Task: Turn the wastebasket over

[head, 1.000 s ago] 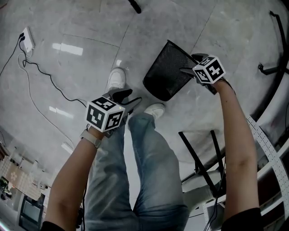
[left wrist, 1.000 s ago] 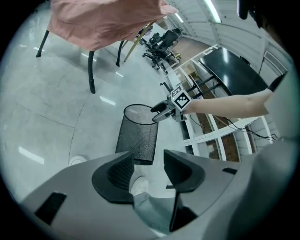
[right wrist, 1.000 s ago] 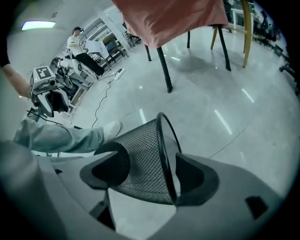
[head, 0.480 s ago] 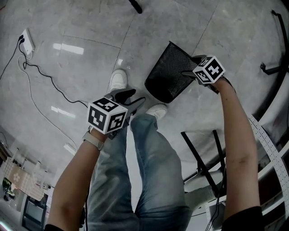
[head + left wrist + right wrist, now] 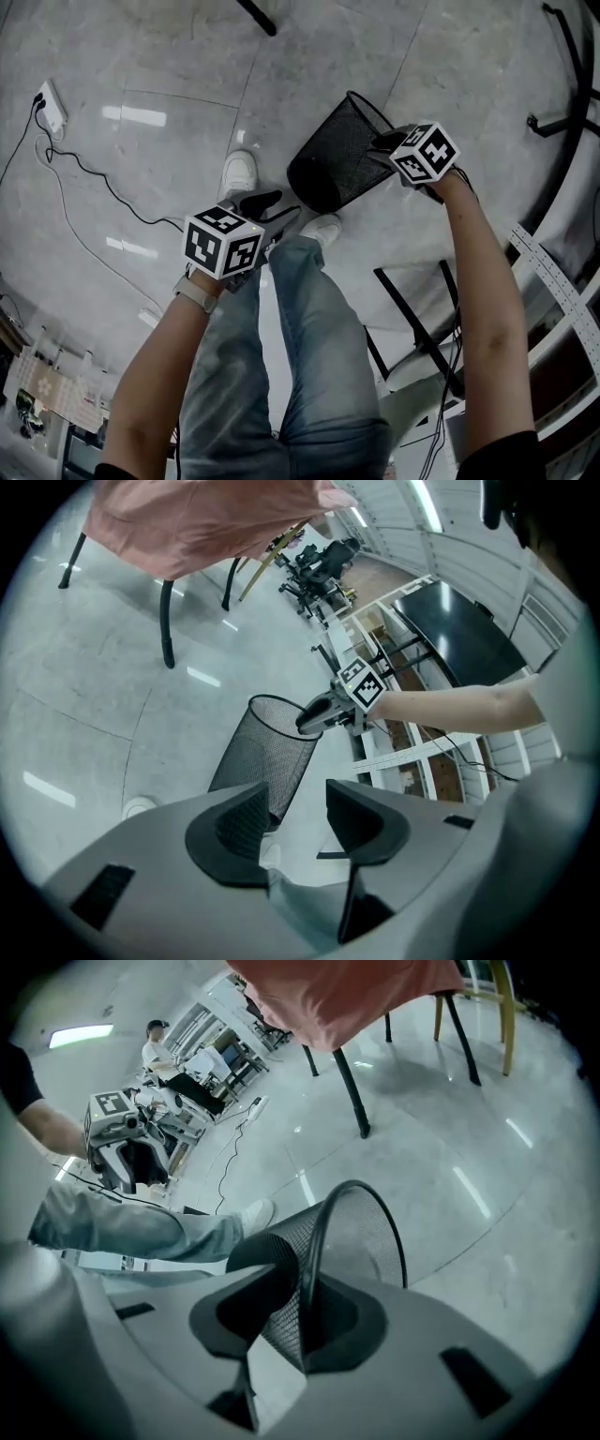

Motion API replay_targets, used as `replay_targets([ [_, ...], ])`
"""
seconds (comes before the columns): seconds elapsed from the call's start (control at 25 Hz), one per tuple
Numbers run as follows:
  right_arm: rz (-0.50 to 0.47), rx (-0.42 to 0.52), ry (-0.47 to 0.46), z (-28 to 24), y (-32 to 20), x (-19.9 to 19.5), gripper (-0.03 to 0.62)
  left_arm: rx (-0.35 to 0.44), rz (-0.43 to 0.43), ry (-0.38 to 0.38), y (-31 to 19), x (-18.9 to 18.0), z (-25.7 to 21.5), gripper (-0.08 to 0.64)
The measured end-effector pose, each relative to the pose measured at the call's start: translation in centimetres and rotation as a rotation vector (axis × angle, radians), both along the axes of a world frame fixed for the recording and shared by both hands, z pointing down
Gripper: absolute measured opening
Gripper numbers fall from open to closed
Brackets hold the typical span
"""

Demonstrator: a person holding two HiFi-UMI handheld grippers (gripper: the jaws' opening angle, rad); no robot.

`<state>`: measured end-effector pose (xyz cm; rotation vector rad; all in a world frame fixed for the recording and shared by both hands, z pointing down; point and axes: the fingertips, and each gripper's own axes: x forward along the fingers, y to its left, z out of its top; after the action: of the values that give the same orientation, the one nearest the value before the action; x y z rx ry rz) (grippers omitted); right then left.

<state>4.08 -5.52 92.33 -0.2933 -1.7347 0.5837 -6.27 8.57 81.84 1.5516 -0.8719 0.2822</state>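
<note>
Closing just now, right gripper point(image 5: 302, 1312) jaws pinch hoop rim and mesh wall of wastebasket point(image 5: 330, 171); a second ago they stood wide at that rim. Basket sits higher and further left in head view, tilted, base near white shoe point(image 5: 323, 228). Black wire mesh, round, tapered, thin hoop rim. Left gripper point(image 5: 292, 819) jaws apart, empty, above jeans point(image 5: 309, 347). Glossy pale stone floor point(image 5: 141, 56)
</note>
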Motion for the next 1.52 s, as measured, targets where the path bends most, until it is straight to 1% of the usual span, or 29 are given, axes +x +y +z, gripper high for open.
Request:
replay_targets([
  [0.16, 0.046, 0.034, -0.027, -2.7, 0.3, -0.8, 0.064, -0.002, 0.045, 0.041, -0.1, 0.3, -1.4, 0.190],
  [0.32, 0.059, 0.111, -0.022, -4.8, -0.8, -1.3, 0.035, 0.015, 0.109, 0.038, -1.0, 0.0, -2.5, 0.189],
  [0.4, 0.045, 0.173, 0.003, -5.1, -1.4, -1.2, 0.018, 0.021, 0.135, 0.040, -1.5, -0.3, -3.0, 0.187],
  [0.52, 0.006, 0.324, 0.059, -5.0, -3.5, -0.7, 0.015, 0.040, 0.181, 0.038, -2.6, -0.7, -3.6, 0.187],
  [0.6, -0.002, 0.410, 0.095, -4.7, -5.1, -0.5, 0.015, 0.053, 0.205, 0.038, -3.2, -1.0, -3.8, 0.187],
  [0.64, 0.001, 0.439, 0.112, -4.5, -5.7, -0.5, 0.015, 0.058, 0.213, 0.036, -3.5, -1.3, -3.7, 0.187],
  [0.72, 0.017, 0.470, 0.142, -3.7, -6.1, -0.4, 0.015, 0.059, 0.222, 0.030, -3.9, -2.1, -3.4, 0.187],
  [0.92, 0.052, 0.478, 0.164, -2.1, -3.8, -1.2, 0.015, 0.037, 0.220, 0.028, -3.8, -3.8, -2.5, 0.187],
  [1.16, 0.132, 0.465, 0.154, -0.6, -1.2, -2.5, 0.026, 0.021, 0.269, 0.017, -3.1, -4.3, -1.6, 0.187],
  [1.32, 0.141, 0.419, 0.150, 0.4, 0.6, -3.1, 0.038, 0.022, 0.279, 0.018, -3.1, -4.0, -1.3, 0.187],
  [1.36, 0.141, 0.402, 0.144, 0.6, 1.2, -3.3, 0.051, 0.023, 0.284, 0.020, -3.1, -3.8, -1.3, 0.187],
  [1.44, 0.140, 0.388, 0.133, 0.9, 1.9, -3.6, 0.155, 0.028, 0.294, 0.019, -3.1, -3.5, -1.4, 0.187],
  [1.52, 0.150, 0.397, 0.124, 0.9, 2.1, -3.8, 0.184, 0.032, 0.297, 0.017, -3.1, -3.3, -1.5, 0.187],
])
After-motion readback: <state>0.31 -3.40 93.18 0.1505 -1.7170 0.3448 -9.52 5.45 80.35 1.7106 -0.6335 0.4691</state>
